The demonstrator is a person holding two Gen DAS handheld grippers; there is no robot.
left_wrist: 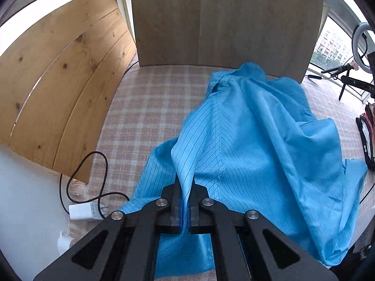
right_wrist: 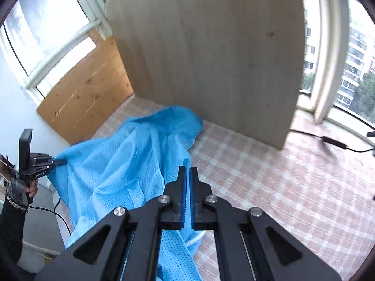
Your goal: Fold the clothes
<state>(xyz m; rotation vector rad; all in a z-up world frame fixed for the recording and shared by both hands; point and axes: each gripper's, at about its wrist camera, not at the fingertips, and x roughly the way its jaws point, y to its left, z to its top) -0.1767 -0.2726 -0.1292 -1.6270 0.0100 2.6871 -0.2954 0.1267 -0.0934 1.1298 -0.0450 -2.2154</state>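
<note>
Garment, bright blue with thin dark stripes, lies in a rumpled heap across the checked surface, bunched toward the pale board standing at the back. Far left in the left wrist view, a knotty pine panel leans against the wall, and below it a black cable loops down to a white charger at the surface's edge. Moving in, the left hand-held gripper has its jaws pinched tight on a raised fold of the blue cloth, the fabric tenting up from the heap and running between the two fingers. Over on the right edge, a ring light on a tripod stands by the window.

Switching to the right wrist view: at far left the left hand-held gripper shows again, clamped on the garment's edge and holding it up off the surface. Centre frame, the right hand-held gripper sits with its blue-padded fingers nearly together and only a thin slit between them, nothing caught inside, hovering above the garment's near edge. To the right stretches bare checked surface, with a black cable by the windows.
</note>
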